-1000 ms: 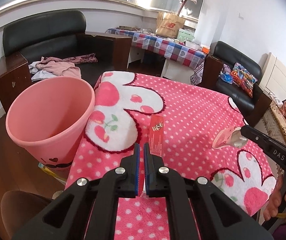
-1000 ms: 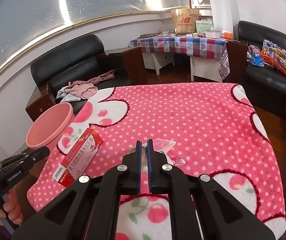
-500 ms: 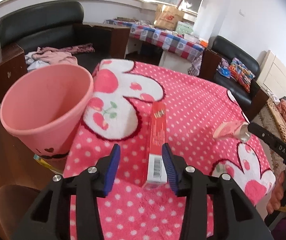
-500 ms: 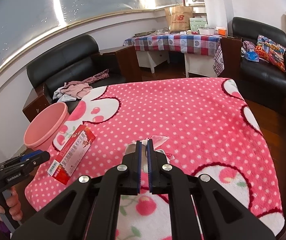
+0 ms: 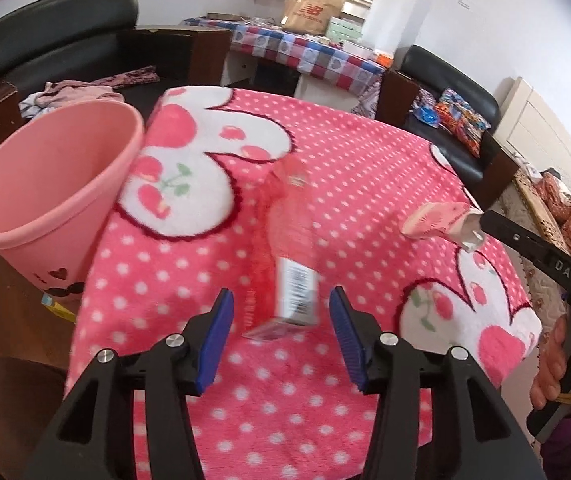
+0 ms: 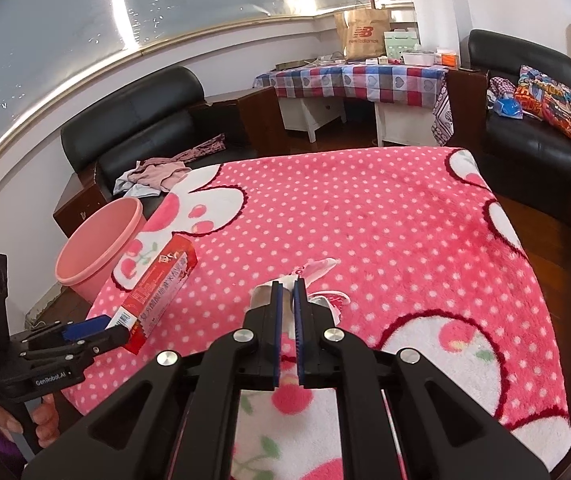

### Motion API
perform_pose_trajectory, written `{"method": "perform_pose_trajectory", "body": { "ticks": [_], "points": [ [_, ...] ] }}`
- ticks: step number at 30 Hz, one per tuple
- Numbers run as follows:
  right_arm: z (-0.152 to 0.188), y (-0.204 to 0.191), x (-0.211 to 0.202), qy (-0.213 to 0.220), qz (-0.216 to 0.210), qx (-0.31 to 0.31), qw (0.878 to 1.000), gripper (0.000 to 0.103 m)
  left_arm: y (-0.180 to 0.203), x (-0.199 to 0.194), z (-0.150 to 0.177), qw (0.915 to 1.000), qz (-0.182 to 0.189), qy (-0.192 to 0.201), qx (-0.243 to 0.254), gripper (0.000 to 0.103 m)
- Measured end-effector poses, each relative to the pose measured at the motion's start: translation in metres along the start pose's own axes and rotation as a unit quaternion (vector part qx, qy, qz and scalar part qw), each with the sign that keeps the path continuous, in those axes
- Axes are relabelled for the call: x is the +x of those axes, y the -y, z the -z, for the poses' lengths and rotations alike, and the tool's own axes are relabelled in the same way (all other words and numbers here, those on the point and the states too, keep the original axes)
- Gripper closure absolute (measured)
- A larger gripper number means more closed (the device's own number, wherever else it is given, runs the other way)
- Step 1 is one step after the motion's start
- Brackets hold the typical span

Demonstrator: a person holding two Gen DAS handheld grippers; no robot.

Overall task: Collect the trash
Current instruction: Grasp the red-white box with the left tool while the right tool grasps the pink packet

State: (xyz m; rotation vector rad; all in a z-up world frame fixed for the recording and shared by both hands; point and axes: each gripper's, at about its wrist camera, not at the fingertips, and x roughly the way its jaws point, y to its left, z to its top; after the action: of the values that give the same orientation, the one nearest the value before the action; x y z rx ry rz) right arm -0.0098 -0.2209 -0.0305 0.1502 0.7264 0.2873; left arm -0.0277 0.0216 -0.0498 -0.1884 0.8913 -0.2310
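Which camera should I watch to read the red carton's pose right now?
The right wrist view: the red carton appears sharp and whole on the pink blanket, lying at an angle near the pink bin. The left wrist view shows it motion-blurred between the open left tongs, only the barcode end readable.

We see bright daylight from the window (image 6: 85, 40) at eleven o'clock, glaring in streaks; fisheye bending darkens every corner. The red box (image 5: 285, 256) is motion-blurred at centre; shadows stay soft.
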Motion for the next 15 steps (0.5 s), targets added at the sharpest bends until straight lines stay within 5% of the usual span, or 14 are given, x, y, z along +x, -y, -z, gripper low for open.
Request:
{"method": "perform_pose_trajectory", "body": {
  "ticks": [15],
  "points": [
    [0.022,0.004,-0.006,-0.029,0.004,0.008,1.0,0.097,-0.005,0.008,0.002,0.9992,-0.038,0.013,0.0,0.054]
  ]
}}
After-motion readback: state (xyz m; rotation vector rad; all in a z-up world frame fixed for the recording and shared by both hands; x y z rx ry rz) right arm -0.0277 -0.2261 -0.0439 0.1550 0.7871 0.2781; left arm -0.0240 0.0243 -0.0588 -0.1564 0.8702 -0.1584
